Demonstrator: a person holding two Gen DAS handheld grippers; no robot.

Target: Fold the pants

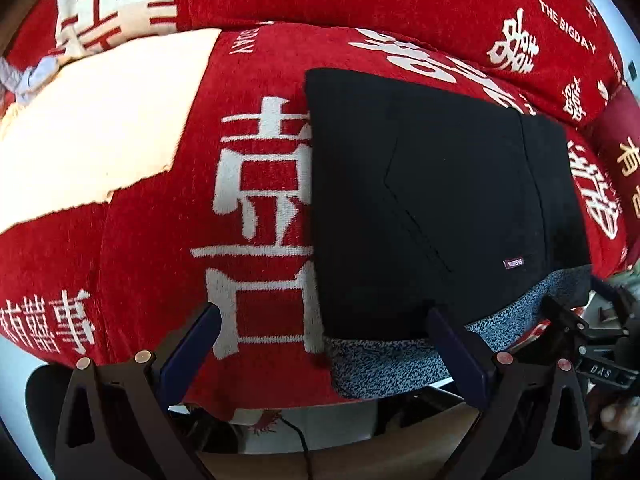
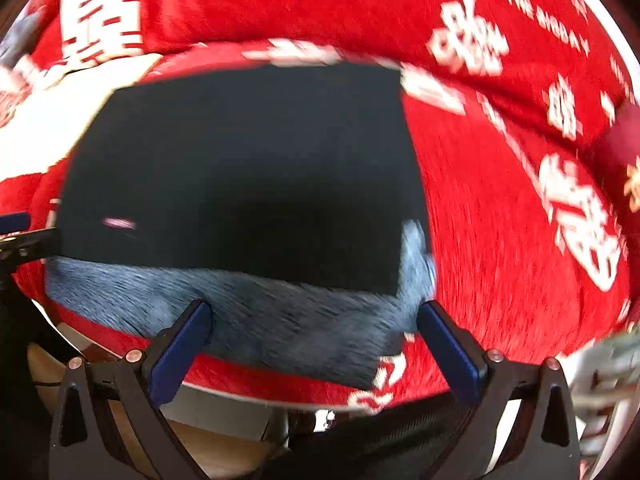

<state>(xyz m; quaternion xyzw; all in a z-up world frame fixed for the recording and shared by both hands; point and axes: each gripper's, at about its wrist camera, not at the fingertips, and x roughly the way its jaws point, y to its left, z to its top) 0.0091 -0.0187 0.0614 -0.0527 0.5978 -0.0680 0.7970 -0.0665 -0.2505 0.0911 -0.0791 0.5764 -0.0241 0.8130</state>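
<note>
Beneath both your grippers spreads a red blanket (image 1: pixel 160 240) with big white characters, draped over the whole surface and covering most of each view. On it lie the pants (image 1: pixel 432 200), folded into a compact black rectangle, flat on the blanket toward the edge nearest you. In the left wrist view the bundle's long axis runs away from you, slightly tilted, with its grey speckled lining (image 1: pixel 400 360) showing at the near end and a small label (image 1: pixel 514 263) near that edge. The right wrist view is blurred, so there you can make out only the dark block (image 2: pixel 240 176) and the grey strip (image 2: pixel 260 320). Your left gripper (image 1: pixel 322 332) hangs spread wide and grasps nothing, its right finger over the pants' near edge. Your right gripper (image 2: pixel 314 324) is likewise released, fingers apart above the grey strip.
</note>
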